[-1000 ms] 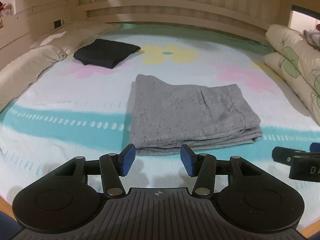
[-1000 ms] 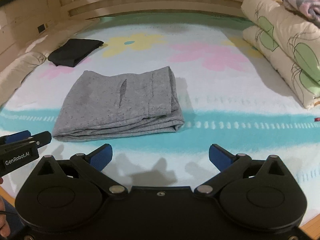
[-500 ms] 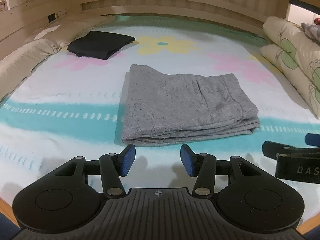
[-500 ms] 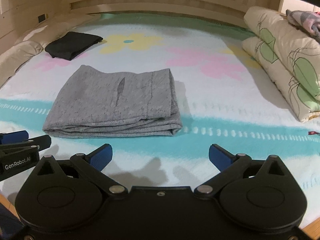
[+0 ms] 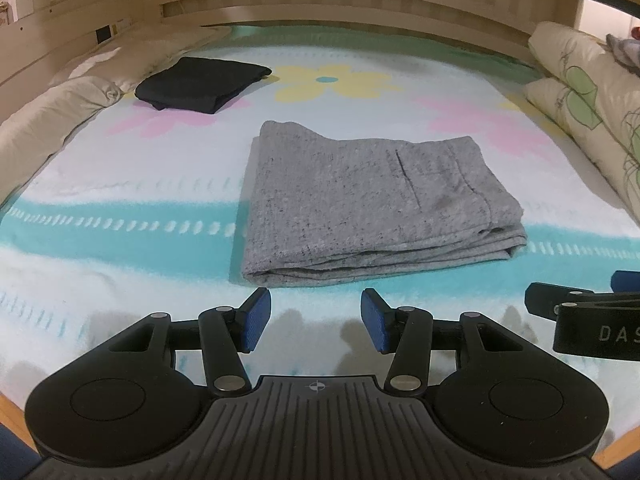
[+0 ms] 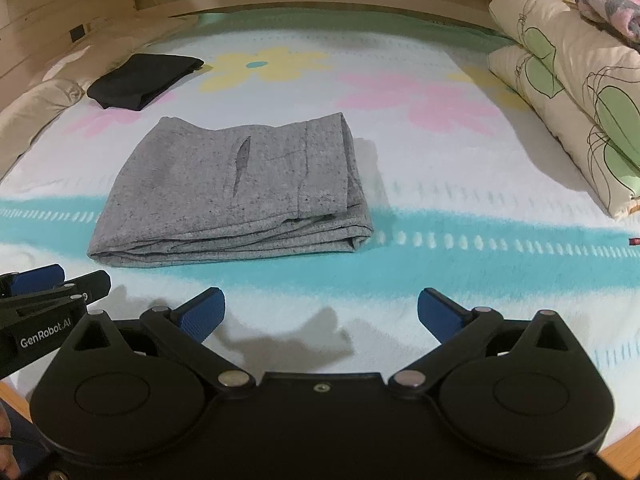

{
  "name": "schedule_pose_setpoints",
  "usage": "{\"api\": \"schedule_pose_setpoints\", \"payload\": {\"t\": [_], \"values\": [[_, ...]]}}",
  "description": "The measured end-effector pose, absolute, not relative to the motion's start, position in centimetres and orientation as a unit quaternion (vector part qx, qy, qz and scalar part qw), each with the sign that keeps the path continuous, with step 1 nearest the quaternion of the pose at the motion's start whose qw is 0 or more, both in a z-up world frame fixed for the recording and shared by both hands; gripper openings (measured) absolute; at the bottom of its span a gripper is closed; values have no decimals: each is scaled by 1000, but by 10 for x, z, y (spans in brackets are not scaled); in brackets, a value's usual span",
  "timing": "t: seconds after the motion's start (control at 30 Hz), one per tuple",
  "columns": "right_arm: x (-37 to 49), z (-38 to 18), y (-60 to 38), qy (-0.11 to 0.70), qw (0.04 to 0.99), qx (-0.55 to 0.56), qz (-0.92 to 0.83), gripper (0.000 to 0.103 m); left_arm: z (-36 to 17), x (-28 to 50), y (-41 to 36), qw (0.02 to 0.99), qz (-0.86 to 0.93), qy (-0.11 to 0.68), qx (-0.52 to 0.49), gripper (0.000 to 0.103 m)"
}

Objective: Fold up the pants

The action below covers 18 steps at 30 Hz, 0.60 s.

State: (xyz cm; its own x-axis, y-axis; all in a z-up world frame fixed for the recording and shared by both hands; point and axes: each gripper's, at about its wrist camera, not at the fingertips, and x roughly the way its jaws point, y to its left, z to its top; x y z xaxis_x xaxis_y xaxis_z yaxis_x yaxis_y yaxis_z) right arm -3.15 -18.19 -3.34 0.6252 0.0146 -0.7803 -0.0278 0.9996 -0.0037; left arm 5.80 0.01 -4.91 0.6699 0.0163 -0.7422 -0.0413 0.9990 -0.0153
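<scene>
Grey pants lie folded into a flat stack on the flowered bed sheet, with a pocket slit facing up. My left gripper hovers just short of the stack's near edge, open, nothing between its blue pads. My right gripper hangs to the right of the stack's near corner, open wide and empty. Each gripper shows at the edge of the other's view.
A folded black garment rests at the far left beside a beige rolled duvet. Stacked leaf-print pillows line the right side. A wooden headboard closes off the far end. The bed's wooden edge runs just below me.
Both views have shifted slightly, so the grey stack sits a little farther from the fingertips. Neither gripper's jaws have changed, and the pants have not moved.
</scene>
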Motion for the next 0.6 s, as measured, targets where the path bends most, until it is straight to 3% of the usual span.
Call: {"api": "schedule_pose_setpoints", "payload": {"t": [0.6], "values": [[-28, -41, -186, 453, 891, 4, 1, 102, -47, 56, 0, 916, 17, 400, -5, 48]]}}
